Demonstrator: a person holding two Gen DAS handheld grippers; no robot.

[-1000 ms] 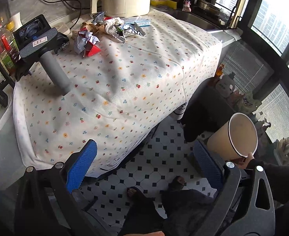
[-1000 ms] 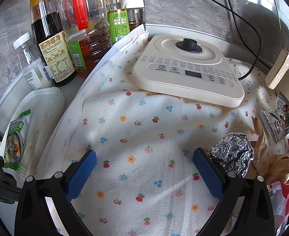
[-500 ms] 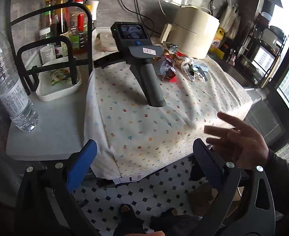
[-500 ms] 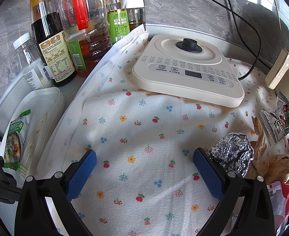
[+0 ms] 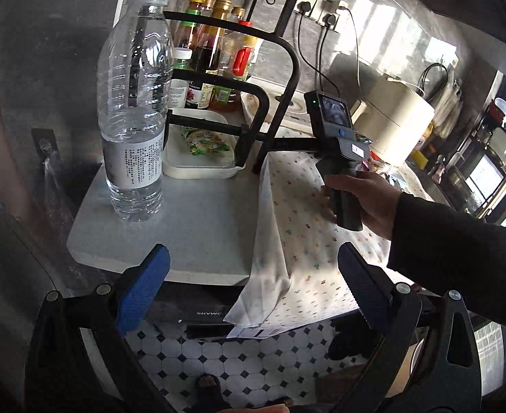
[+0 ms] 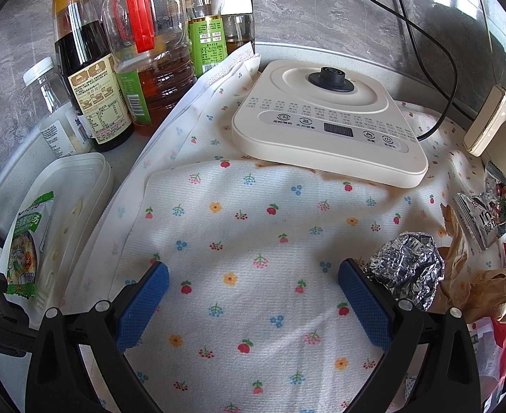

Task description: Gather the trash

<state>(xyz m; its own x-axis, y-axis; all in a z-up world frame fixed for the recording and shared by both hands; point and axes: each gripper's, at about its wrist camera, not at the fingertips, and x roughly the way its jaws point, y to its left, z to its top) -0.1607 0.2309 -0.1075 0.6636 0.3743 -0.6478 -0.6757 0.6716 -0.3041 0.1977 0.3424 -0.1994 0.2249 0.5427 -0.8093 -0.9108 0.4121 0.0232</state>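
Observation:
In the right wrist view my right gripper (image 6: 253,296) is open and empty, resting low over the flowered tablecloth (image 6: 246,227). A crumpled foil ball (image 6: 407,268) lies just right of its right finger. Brown paper (image 6: 480,282) and snack wrappers (image 6: 490,213) lie further right. In the left wrist view my left gripper (image 5: 249,285) is open and empty, held off the table's near corner above the tiled floor. The right gripper's handle (image 5: 342,172) stands on the cloth with a hand on it.
A water bottle (image 5: 132,103) stands on the grey counter (image 5: 184,227) by a black rack (image 5: 270,86). Sauce bottles (image 6: 115,69), a white lidded box (image 6: 70,206) and a cream appliance base (image 6: 325,124) ring the cloth. A cream cooker (image 5: 397,120) stands behind.
My left gripper has swung left and lower, from the trash pile and bin toward the water bottle. A hand has taken hold of the right gripper's handle. The right gripper has not moved.

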